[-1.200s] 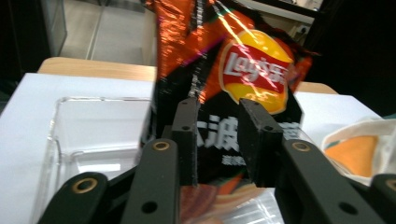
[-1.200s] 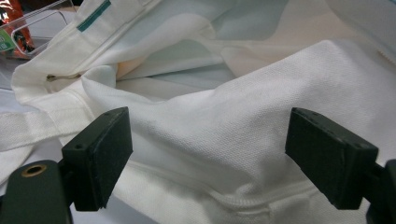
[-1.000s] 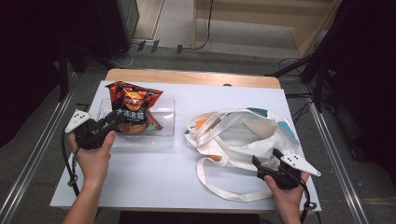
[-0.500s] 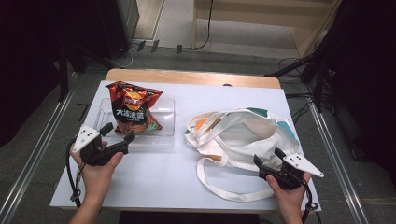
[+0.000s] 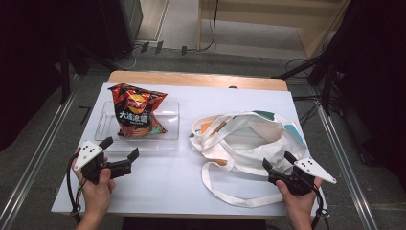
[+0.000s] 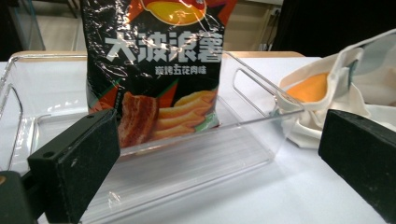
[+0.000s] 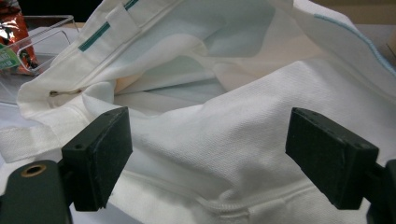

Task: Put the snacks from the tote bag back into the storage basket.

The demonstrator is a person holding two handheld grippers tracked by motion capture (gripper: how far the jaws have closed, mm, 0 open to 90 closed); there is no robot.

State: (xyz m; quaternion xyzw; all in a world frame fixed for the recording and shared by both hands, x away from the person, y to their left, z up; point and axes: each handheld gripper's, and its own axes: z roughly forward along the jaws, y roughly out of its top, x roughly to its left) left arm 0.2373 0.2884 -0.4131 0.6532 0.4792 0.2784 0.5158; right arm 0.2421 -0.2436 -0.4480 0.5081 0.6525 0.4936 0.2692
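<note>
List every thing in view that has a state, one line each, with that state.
Chip bag: sealed, propped upright in the tray.
Clear tray: upright on the table, holding just the bag.
Tote bag: lying slumped, mouth open, straps loose.
Left gripper: jaws just opened, nothing between them.
Right gripper: open at the tote's edge, fabric between the jaws, not pinched.

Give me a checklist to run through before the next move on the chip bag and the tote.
1. Left gripper jaws open, nothing between them; they have just been opening: ok.
2. Chip bag free, leaning upright in the clear tray: ok.
3. Right gripper jaws apart over the tote bag cloth, pads not pressing: ok.
4. Tote mouth wide enough for the bag: cannot tell.
5. Tote strap lies loose on the table, near the path: not ok.
</note>
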